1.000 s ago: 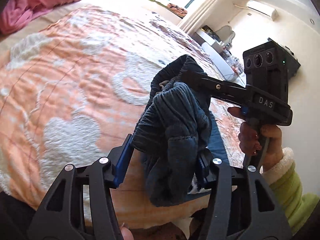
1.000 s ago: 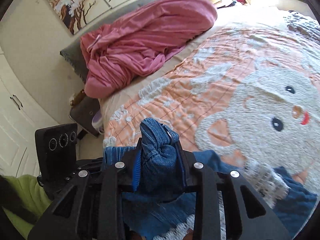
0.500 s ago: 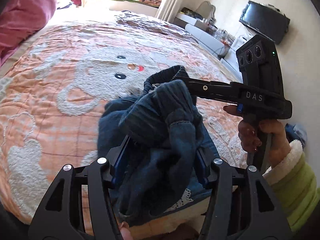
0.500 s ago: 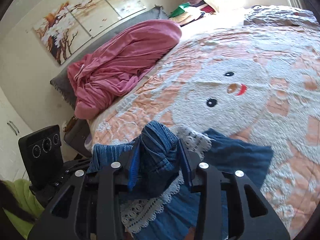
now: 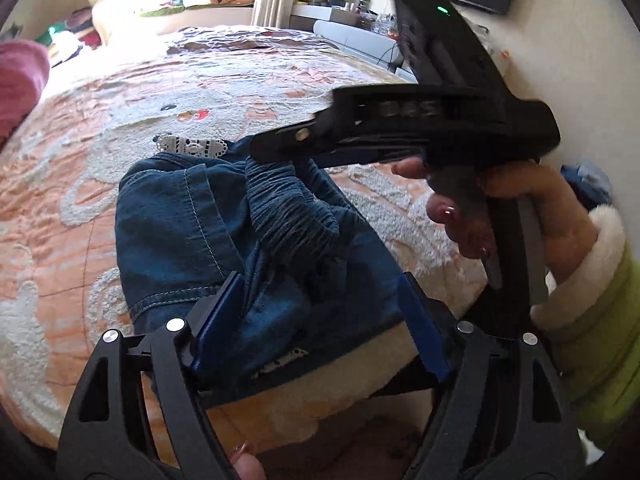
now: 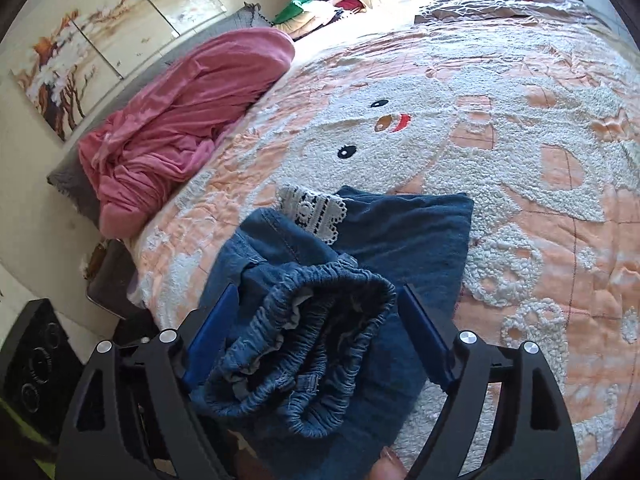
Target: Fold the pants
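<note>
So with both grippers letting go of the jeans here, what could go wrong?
Both grippers' jaws are opening. The elastic waistband sits bunched between the right gripper pads, so it may spring open and undo the fold. The jeans lie near the bed edge; the left gripper could drag them off on withdrawal.

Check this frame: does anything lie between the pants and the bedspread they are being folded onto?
Nothing visible does. The pants already lie directly on the bedspread, with the elastic waistband bunched on top between the opening jaws of the right gripper.
</note>
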A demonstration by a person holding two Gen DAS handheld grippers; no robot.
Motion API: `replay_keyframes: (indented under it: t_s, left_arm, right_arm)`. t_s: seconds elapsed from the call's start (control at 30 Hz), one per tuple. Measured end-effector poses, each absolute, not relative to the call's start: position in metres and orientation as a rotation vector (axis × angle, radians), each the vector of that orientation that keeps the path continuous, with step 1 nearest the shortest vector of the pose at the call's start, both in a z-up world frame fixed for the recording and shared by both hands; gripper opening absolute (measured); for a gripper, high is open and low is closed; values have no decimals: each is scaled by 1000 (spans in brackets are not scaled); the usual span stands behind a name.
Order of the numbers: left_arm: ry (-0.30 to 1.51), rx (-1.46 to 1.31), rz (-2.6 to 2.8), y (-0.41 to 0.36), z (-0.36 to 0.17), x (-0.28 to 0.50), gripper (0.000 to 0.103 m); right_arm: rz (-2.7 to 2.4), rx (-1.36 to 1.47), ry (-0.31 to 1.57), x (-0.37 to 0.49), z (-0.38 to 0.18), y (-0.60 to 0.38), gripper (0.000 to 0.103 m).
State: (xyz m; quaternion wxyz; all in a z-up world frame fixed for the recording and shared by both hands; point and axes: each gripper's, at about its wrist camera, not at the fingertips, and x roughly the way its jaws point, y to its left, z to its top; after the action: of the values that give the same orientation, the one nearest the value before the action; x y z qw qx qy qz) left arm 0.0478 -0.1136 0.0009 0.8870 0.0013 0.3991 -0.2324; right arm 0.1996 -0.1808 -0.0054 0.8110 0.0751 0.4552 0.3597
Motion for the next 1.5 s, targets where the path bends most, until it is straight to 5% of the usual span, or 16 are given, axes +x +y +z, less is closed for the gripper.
replay_keyframes:
  t_s: [0.4,0.7,1.1,1.17,1.33,1.5]
  left_arm:
    - [846,-139,-563,-86,1,46,72]
    - [785,-140,-420,-43,30,50,90]
    - [857,-157,-343,-7,35,105,93]
    - [877,-150,-382,-14,33,113,86]
    - [950,-141,-457,-32,18,133,48]
    - [1009,-94,-457,-44,3,153,41]
  right_arm:
    - [662,59,1001,187,-33,-199,80]
    - [714,143,848,156,5,-216,81]
    - [931,-260,651,53,32,-156,81]
    - [971,-346,639,46,29,-140,79]
    - [954,-485,657,52,14,-115,74]
    - [921,-617,654,61,0,-96,56]
